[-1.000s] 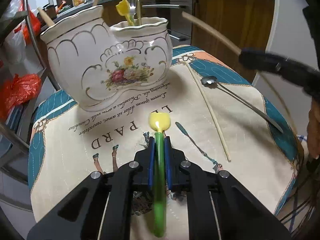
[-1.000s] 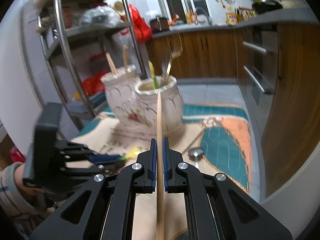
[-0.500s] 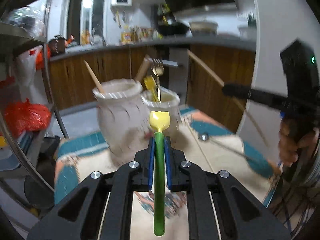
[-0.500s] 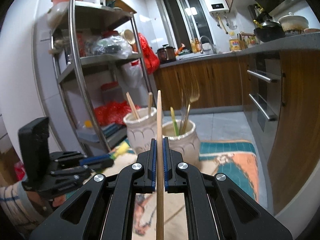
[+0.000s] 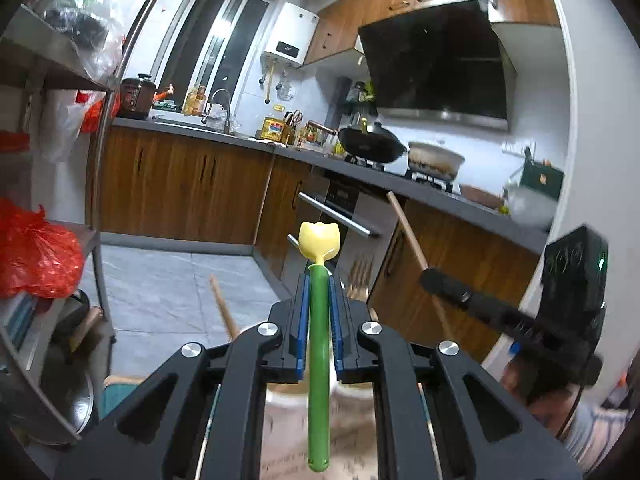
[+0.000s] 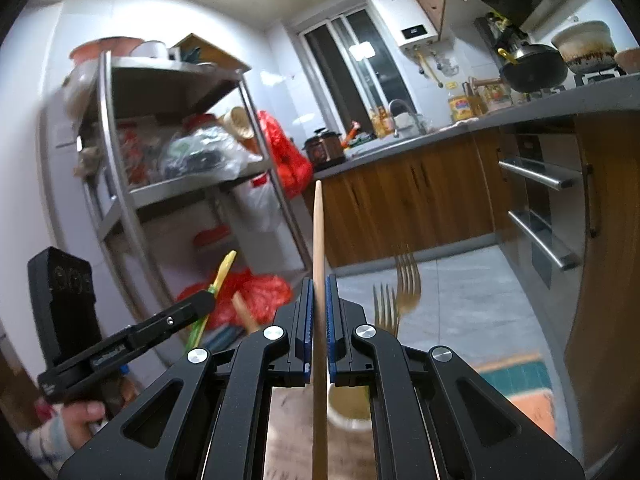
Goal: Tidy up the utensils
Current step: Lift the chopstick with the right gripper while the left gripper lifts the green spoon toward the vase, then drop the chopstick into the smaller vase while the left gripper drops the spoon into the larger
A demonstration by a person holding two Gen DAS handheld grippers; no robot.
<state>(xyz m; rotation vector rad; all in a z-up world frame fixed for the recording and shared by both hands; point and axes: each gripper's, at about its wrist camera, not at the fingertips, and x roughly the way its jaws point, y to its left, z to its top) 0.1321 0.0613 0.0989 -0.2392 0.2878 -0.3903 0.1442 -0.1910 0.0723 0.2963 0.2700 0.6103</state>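
Both grippers have swung up off the printed cloth since a second ago: the ceramic holder, which filled my left view then, has dropped to the bottom edge, and now I'm looking across the kitchen.

My left gripper is clamped on the green utensil with the yellow tulip end, which runs straight out between the blue pads, tulip forward. My right gripper is pinched on the wooden chopstick, its tip well past the jaws. The ceramic holder sits low beneath both tools, mostly hidden by the fingers and blurred; two forks and another chopstick already stand in it.

My worries from here:
- Both utensils point nearly level, so each must tip steeply before it can drop into an opening. A shallow angle would bring the tip against the rim.
- I can barely see the holder, so I may misjudge which compartment lies under which tool.
- The standing forks could catch the chopstick and deflect it.
- The grippers are near each other; converging together risks a knock.
- The chopstick is thin and could pivot between the pads.
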